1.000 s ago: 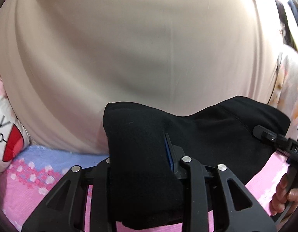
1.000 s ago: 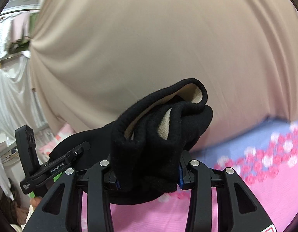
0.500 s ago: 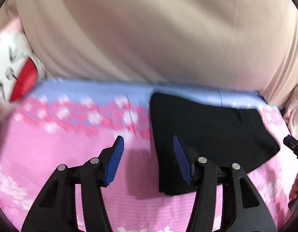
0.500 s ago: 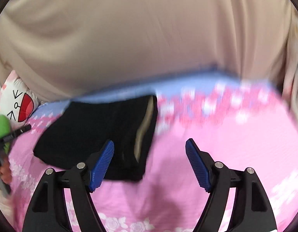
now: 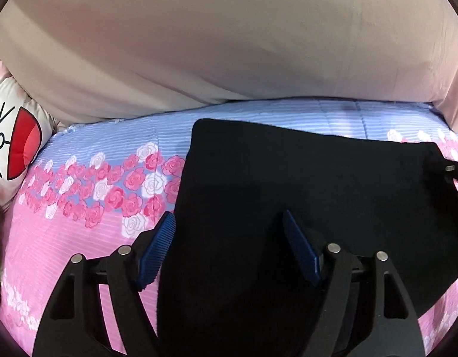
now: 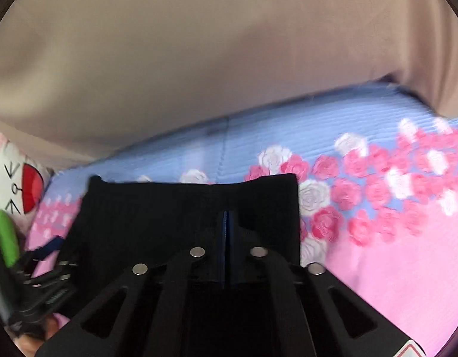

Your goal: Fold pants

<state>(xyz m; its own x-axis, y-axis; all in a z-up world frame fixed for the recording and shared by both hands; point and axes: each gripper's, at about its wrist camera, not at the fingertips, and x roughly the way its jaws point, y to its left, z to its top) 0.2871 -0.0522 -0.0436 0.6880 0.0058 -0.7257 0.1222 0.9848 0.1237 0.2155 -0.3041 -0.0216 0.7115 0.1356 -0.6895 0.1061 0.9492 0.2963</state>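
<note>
My left gripper [image 5: 229,232] is hovering with its jaws spread wide over the near left edge of the folded black pants [image 5: 303,184]. My right gripper [image 6: 226,232] is resting with its jaws pressed together over the pants, nothing visibly between them. The pants are lying flat on the rose-patterned bed [image 5: 80,238], beside a cartoon pillow [image 5: 11,148].

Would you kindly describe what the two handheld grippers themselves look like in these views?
Both the left gripper and right gripper are matte black plastic linkages with triangular cut-outs and round silver pivot pins. Each finger carries a ribbed blue pad. A red-and-white sticker corner shows at the right gripper's lower edge. No cables or sleeves are visible.
</note>
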